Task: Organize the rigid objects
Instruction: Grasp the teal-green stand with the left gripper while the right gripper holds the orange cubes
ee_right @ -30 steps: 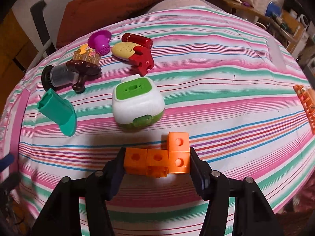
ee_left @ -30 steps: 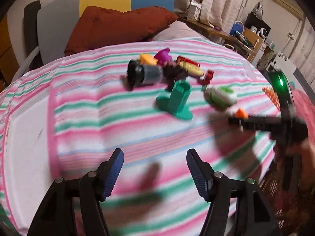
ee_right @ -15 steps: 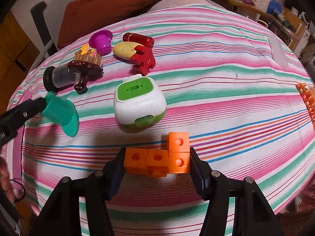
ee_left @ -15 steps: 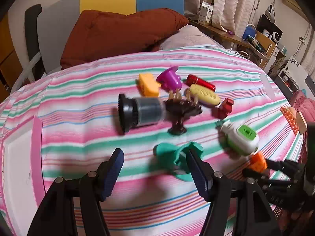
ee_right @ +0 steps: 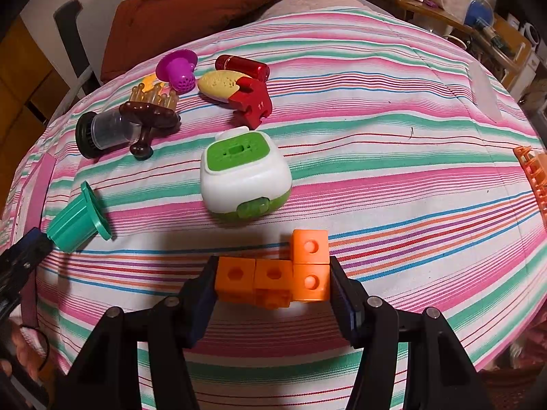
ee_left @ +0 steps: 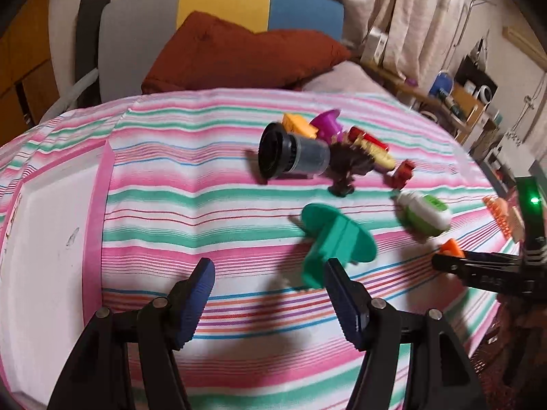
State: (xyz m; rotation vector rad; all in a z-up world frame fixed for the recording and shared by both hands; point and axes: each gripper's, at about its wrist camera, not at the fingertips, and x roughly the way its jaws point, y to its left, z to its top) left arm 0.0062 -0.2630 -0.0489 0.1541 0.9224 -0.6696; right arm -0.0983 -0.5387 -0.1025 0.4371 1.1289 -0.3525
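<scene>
While the right gripper clamps its fingers on the orange block piece just above the striped bed, the left gripper hangs with fingers wide and empty, its right fingertip at the green spool. Beyond lie the white-and-green box, then the black-capped cylinder and small toys, and farthest a brown pillow.

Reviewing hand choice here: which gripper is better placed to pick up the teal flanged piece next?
Left. The left gripper is open with the teal flanged piece just beyond its fingertips, next to one finger. The right gripper is shut on the orange block cluster, so it is occupied.
</scene>
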